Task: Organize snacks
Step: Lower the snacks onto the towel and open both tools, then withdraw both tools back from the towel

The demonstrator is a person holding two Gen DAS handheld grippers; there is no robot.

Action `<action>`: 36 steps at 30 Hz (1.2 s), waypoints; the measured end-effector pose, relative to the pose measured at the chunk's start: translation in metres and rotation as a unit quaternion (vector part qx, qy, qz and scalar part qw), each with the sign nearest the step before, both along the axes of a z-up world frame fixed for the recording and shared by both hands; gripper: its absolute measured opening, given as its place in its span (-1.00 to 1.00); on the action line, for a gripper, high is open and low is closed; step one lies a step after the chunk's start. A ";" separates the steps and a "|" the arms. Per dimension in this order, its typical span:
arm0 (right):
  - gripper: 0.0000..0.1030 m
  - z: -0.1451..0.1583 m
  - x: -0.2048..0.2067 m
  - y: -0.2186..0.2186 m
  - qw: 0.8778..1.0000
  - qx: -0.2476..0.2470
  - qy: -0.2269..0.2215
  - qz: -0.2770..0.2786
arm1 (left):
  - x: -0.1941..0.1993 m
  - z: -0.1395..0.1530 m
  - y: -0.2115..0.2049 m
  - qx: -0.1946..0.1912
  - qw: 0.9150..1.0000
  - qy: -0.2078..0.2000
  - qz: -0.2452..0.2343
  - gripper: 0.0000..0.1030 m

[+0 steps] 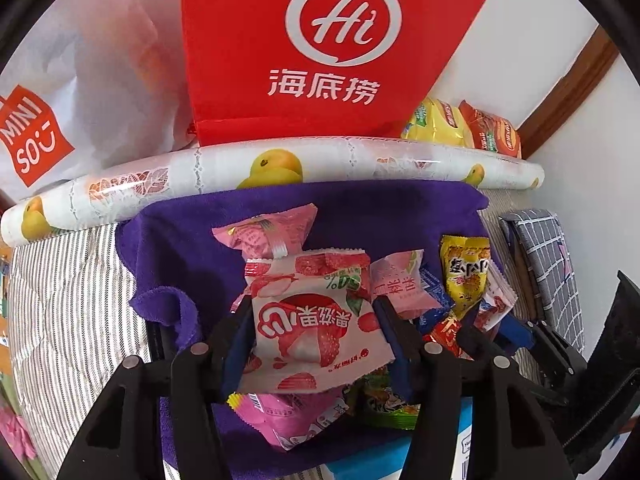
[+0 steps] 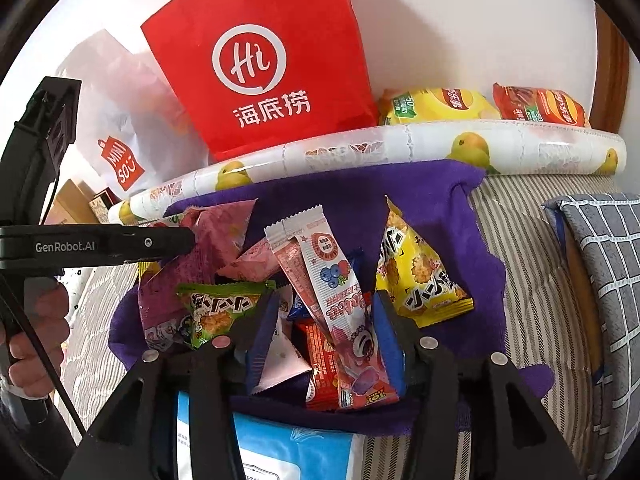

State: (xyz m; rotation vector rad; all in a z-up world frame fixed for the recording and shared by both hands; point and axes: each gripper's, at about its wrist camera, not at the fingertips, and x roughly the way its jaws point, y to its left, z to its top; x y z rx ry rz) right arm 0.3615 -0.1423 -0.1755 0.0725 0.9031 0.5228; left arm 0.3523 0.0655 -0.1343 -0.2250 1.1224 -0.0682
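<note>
A heap of small snack packets lies on a purple cloth (image 1: 180,248). My left gripper (image 1: 312,304) is open, and a white strawberry packet (image 1: 320,332) fills the gap between its blue pads. Under that packet are a pink packet (image 1: 288,420) and a green one (image 1: 384,408). My right gripper (image 2: 325,298) is also open over the heap. A long pink berry packet (image 2: 344,320) leans on its right pad and stands clear of the left one. A green packet (image 2: 216,312) and a yellow packet (image 2: 416,276) lie to either side. The left gripper's finger (image 2: 160,244) reaches in from the left.
Behind the cloth lies a rolled sheet with a yellow fruit print (image 1: 276,164). A red paper bag (image 1: 320,40), a white Miniso bag (image 1: 36,136) and two chip bags (image 1: 464,128) stand against the wall. A checked cushion (image 2: 600,260) is at the right, and a blue-white pack (image 2: 288,452) lies nearest.
</note>
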 end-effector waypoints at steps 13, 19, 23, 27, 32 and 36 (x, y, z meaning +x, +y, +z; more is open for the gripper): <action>-0.04 0.003 0.000 -0.006 1.000 0.015 -0.004 -0.013 | -0.008 0.028 0.003 -0.013 0.998 -0.054 0.003 0.40; -0.04 0.004 0.001 -0.007 1.000 0.018 -0.005 -0.016 | -0.012 0.038 0.003 -0.018 0.997 -0.076 0.003 0.41; -0.04 0.009 -0.001 -0.009 0.999 0.023 -0.016 -0.017 | -0.016 0.043 0.000 0.008 0.996 -0.086 0.005 0.41; -0.02 0.014 -0.005 -0.009 0.999 0.021 -0.030 -0.020 | -0.019 0.048 -0.003 0.012 0.996 -0.090 -0.006 0.43; 0.13 0.023 -0.012 -0.007 0.998 0.021 -0.043 -0.028 | -0.026 0.056 -0.008 0.015 0.995 -0.101 -0.016 0.44; 0.13 0.036 -0.017 -0.006 0.998 -0.013 -0.041 -0.045 | -0.032 0.065 -0.010 0.019 0.993 -0.113 -0.021 0.53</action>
